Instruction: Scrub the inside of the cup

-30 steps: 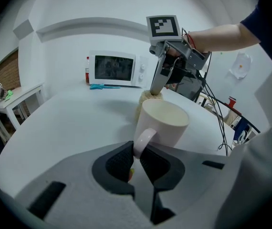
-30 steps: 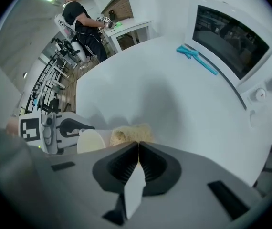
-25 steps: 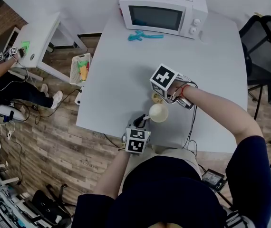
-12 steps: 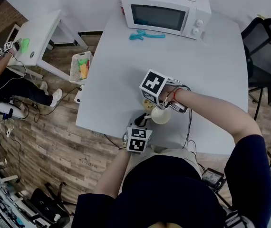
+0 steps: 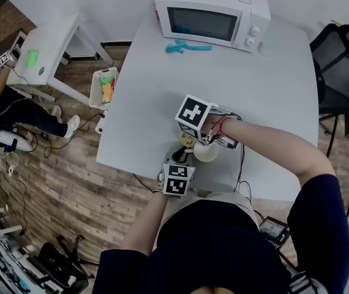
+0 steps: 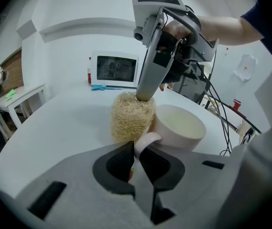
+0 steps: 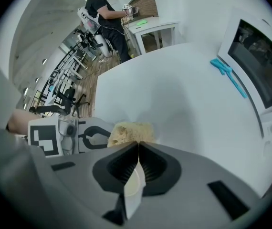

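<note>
Pinching the cup (image 6: 181,128) by its handle, left claw (image 6: 135,150); right claw (image 7: 137,148) clamps a sponge (image 7: 129,132).

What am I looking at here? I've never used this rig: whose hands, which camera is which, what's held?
No robot arm: a person holds a two-jaw gripper in each hand. The head view looks down from the person's head; the other two cameras ride on the grippers. The left gripper is clamped on the cream cup by its handle. The right gripper pinches a loofah sponge, beside the cup, not inside it. Farther back on the white table are a microwave and a blue tool.
</note>
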`<state>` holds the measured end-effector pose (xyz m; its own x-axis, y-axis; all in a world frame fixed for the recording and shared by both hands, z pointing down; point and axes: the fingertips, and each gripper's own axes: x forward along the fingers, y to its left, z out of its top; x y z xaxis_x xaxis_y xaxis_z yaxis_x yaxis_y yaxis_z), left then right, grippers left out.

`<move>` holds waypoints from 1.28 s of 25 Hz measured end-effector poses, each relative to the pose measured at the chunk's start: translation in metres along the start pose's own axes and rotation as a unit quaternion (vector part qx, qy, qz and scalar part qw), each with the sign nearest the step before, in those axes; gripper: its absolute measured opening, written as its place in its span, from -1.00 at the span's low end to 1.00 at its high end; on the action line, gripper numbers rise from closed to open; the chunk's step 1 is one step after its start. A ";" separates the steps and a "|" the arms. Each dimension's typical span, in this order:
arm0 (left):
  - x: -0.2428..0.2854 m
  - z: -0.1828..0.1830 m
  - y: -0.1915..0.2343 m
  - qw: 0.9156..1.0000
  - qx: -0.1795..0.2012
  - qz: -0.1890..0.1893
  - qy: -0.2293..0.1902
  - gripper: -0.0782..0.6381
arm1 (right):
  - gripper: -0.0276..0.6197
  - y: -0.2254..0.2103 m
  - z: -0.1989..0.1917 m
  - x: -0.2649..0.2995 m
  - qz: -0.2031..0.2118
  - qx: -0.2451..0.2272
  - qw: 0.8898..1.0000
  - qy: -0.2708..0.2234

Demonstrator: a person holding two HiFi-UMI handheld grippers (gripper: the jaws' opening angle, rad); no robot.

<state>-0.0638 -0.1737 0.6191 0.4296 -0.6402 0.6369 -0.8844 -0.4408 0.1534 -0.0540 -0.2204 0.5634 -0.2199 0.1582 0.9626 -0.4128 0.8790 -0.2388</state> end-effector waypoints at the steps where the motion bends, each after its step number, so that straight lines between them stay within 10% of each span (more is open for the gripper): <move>1: -0.001 0.000 0.000 1.000 0.001 0.000 0.004 -0.67 | -0.82 -0.002 0.000 -0.002 -0.004 0.004 1.000 -0.011; 21: -0.048 0.002 0.014 0.999 -0.024 -0.022 -0.027 -0.34 | -0.82 -0.017 -0.022 -0.089 -0.036 0.143 0.946 -0.287; 32: -0.101 0.040 0.021 0.995 -0.023 0.011 -0.096 -0.73 | -0.82 0.020 -0.056 -0.135 -0.097 0.218 0.853 -0.464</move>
<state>-0.1189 -0.1431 0.5278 0.4324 -0.7598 0.4855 -0.8998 -0.3986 0.1775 0.0173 -0.1989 0.4357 -0.6317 -0.5726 0.5225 -0.7659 0.5654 -0.3063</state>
